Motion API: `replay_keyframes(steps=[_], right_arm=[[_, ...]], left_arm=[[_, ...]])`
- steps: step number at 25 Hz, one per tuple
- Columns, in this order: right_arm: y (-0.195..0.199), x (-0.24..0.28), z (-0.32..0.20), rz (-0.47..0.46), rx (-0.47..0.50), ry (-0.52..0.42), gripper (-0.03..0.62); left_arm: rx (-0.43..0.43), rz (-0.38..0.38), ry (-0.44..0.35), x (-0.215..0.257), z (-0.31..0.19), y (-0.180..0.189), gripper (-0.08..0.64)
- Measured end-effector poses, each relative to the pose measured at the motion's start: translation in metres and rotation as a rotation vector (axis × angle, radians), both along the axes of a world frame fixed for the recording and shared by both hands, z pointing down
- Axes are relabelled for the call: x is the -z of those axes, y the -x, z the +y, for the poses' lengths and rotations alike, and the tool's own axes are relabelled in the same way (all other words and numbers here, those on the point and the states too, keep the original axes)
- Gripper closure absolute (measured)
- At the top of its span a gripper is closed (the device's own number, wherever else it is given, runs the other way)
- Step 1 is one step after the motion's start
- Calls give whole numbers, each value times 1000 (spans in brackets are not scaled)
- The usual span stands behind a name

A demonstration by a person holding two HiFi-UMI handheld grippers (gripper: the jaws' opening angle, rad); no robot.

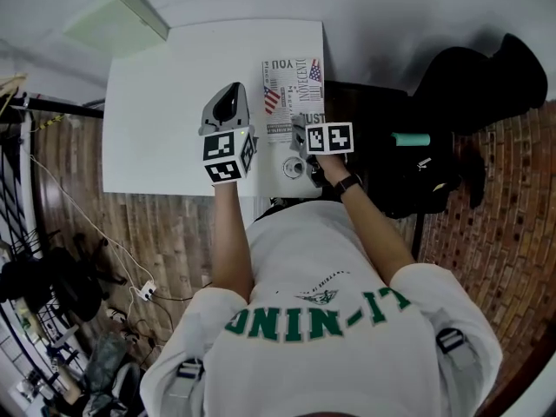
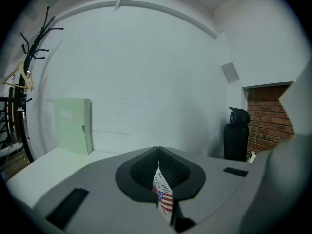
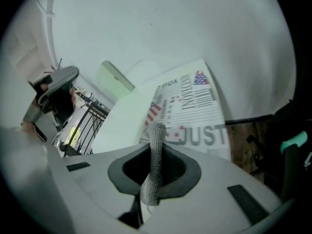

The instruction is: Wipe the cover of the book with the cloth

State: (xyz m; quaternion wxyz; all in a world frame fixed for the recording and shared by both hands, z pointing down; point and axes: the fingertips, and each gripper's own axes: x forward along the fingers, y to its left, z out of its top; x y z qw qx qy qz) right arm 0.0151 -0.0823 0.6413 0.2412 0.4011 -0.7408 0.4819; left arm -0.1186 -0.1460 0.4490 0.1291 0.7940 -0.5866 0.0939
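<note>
The book (image 1: 294, 94), its cover printed with big letters and a flag, lies flat at the white table's (image 1: 165, 120) right edge and fills the right gripper view (image 3: 192, 106). My right gripper (image 1: 301, 139) hovers over the book's near end, shut on a grey cloth strip (image 3: 153, 167) that stands up between its jaws (image 3: 157, 147). My left gripper (image 1: 228, 107) is held over the table left of the book, seen also in the right gripper view (image 3: 53, 89). It is shut (image 2: 157, 150) on a thin flag-printed sheet (image 2: 164, 199); whether that belongs to the book is unclear.
A pale green folder (image 1: 117, 20) leans on the wall at the table's far left corner (image 2: 73, 126). A black chair (image 1: 473, 85) stands right of the table on the brick floor. A coat rack (image 2: 34, 43) is at the left.
</note>
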Motion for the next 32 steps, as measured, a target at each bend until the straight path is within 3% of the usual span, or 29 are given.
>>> replay_keyframes(steps=[4, 8, 13, 23, 29, 32], right_arm=[[71, -4, 18, 15, 201, -50, 551], [87, -14, 25, 51, 253, -88, 552], [46, -14, 21, 35, 160, -107, 552], [-80, -17, 21, 129, -84, -126, 554], [-96, -12, 19, 76, -187, -67, 549], [-85, 10, 7, 77, -171, -126, 549]], left_arm=[[27, -1, 1, 1, 5, 11, 546], [36, 0, 7, -1, 8, 17, 546], [18, 5, -2, 3, 5, 13, 546], [-91, 7, -5, 2, -5, -28, 546], [-123, 55, 12, 1, -2, -39, 546], [-123, 71, 30, -1, -3, -36, 546]])
